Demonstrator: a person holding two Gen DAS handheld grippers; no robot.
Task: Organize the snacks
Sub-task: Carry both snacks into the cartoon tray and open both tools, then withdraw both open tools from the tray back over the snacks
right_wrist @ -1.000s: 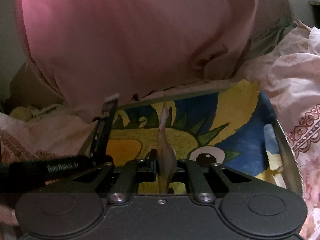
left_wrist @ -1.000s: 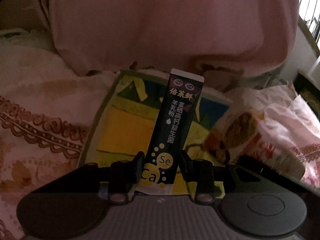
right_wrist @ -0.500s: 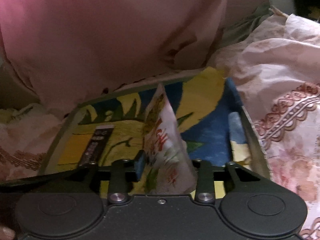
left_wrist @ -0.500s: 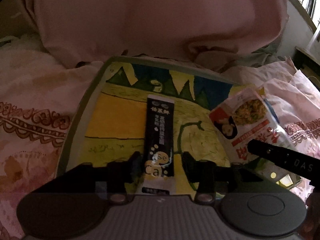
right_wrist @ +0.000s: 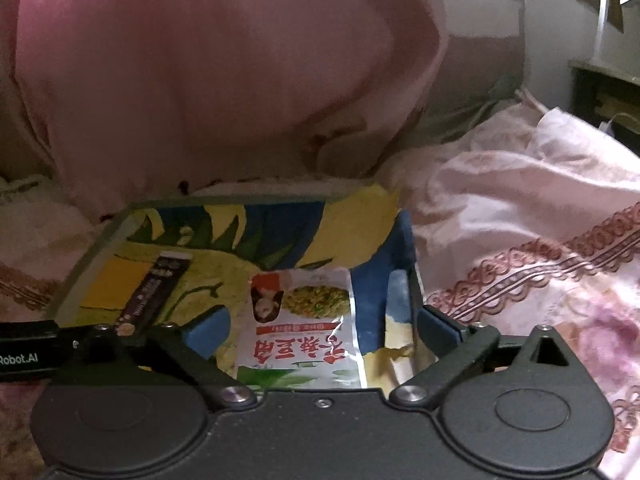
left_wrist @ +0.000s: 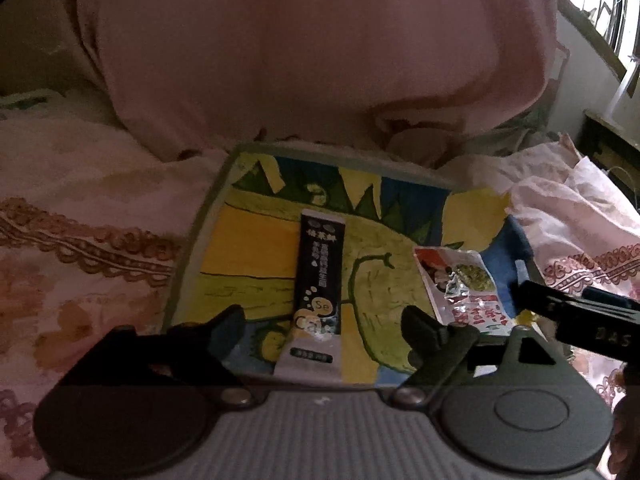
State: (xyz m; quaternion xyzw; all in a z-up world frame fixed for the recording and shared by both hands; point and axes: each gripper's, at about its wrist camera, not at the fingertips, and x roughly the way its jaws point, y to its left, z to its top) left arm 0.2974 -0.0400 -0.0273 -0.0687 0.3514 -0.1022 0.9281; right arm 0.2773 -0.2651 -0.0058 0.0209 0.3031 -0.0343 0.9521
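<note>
On a floral bedspread [left_wrist: 80, 184], painted tray [left_wrist: 248, 240] bearing dark stick sachet [left_wrist: 318, 276] and foil snack pouch [right_wrist: 302, 324] side by side, flat, apparently delivered; left gripper [left_wrist: 322, 322] and right gripper [right_wrist: 322, 326] just spread wide, gripping nothing.

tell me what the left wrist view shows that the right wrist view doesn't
Only the left wrist view shows the whole black stick packet, lying flat between the open left gripper, and the barred window.

Only the right wrist view shows the whole foil snack pouch, flat between the open right gripper, and the tray's blue right end.

Both show the painted tray, both snacks lying on it apart from each other, the pink cloth behind and the patterned bedding. Both grippers' jaws have just been opening.
</note>
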